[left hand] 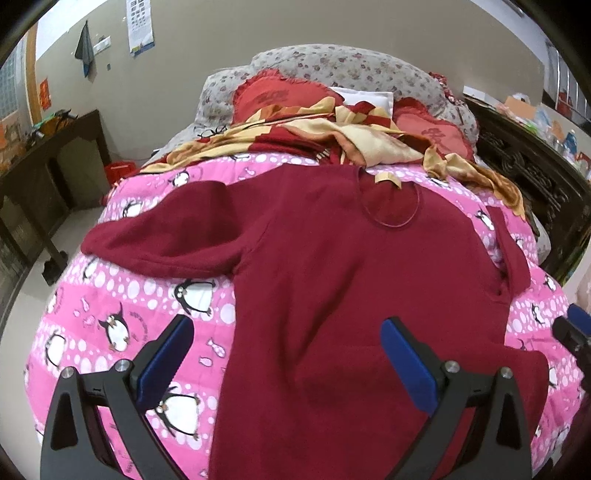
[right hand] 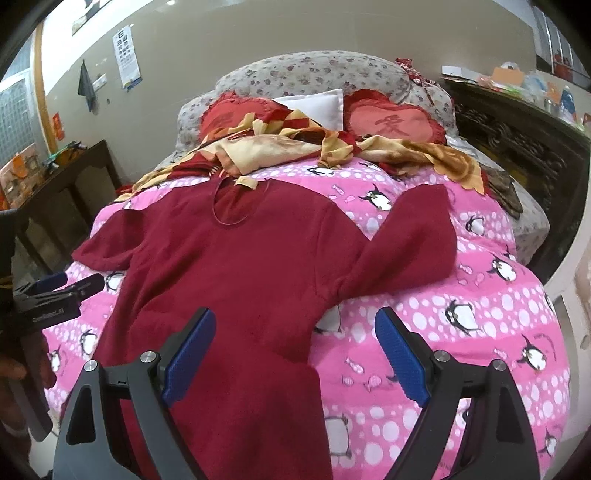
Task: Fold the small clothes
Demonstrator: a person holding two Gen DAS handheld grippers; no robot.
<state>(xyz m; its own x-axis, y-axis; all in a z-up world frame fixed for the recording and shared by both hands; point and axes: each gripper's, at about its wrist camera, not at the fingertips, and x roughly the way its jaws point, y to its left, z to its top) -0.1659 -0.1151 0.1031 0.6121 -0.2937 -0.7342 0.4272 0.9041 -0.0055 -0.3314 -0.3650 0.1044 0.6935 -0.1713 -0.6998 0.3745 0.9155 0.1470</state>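
A dark red sweater (left hand: 332,277) lies spread flat on the pink penguin quilt (right hand: 461,314); left gripper (left hand: 288,354) and right gripper (right hand: 295,347) hover above, jaws spread wide

I am working in a home bedroom: a bed with a pink penguin-print quilt (left hand: 110,295), heart-shaped red cushions (right hand: 395,118), a floral pillow (left hand: 332,66), a dark wooden side table (left hand: 55,147), and a wall calendar (left hand: 140,26).

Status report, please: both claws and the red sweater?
Left claw open, empty. Right claw open, empty. Red sweater spread flat on penguin quilt, unfolded. Nothing blocking.
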